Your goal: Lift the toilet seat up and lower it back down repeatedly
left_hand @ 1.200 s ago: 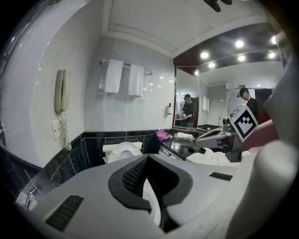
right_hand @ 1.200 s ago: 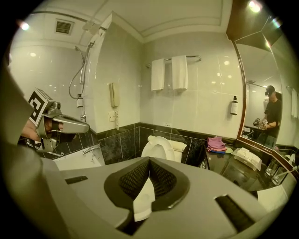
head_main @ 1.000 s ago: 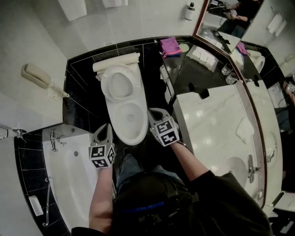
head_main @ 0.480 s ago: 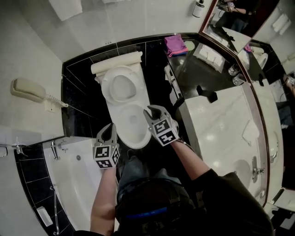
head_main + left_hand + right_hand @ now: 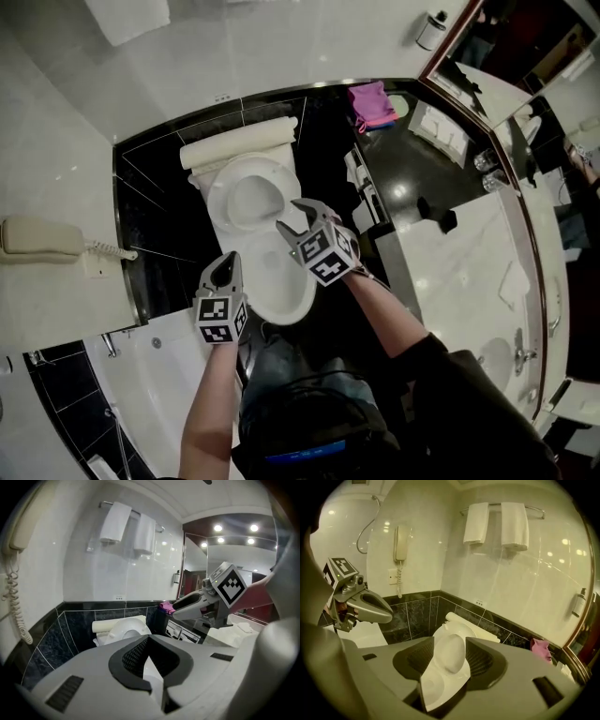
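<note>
The white toilet stands against the black tiled wall, and its seat and lid lean upright against the tank. The bowl lies open below. My right gripper hovers over the bowl's right side. Its jaws have just been opening and now stand open, with nothing between the pads; the raised seat shows beyond the gap. My left gripper hangs shut at the bowl's left front, touching nothing. In the left gripper view the toilet lies ahead of that gripper.
A bathtub sits at the lower left. A wall phone hangs left of the toilet. The marble vanity and a black shelf with a pink cloth stand to the right. Towels hang on the wall above.
Both grippers have moved forward toward the toilet. The right gripper has gone from shut to open and now sits over the bowl. The seat stays raised.
</note>
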Motion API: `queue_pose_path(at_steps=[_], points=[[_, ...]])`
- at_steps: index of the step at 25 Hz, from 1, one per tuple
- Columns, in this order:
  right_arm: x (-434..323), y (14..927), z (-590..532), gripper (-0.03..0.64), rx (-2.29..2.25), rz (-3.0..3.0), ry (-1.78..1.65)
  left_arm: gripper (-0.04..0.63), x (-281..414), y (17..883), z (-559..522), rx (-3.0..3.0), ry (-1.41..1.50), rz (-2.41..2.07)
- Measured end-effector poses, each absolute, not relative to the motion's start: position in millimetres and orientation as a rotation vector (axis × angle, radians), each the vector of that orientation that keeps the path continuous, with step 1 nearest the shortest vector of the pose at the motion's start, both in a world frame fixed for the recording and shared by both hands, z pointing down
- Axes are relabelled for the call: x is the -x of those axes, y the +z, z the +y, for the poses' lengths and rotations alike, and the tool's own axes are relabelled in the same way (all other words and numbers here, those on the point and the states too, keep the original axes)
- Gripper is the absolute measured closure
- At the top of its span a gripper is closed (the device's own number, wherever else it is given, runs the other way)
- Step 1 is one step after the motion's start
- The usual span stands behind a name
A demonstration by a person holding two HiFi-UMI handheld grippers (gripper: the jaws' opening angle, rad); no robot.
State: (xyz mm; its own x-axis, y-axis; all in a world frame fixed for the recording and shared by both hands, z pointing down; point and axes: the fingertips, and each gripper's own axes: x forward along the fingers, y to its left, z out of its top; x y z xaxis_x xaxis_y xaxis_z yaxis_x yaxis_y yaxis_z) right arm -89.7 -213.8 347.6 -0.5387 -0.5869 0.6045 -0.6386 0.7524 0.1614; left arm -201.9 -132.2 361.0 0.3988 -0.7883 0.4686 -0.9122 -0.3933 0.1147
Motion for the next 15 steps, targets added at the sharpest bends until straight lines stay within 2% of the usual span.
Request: queue_pose_path(at_steps=[15], points=[[153, 411, -342, 0.385, -0.658, -2.08, -0.299, 0.609, 230, 420, -193, -2.238, 0.51, -1.458]])
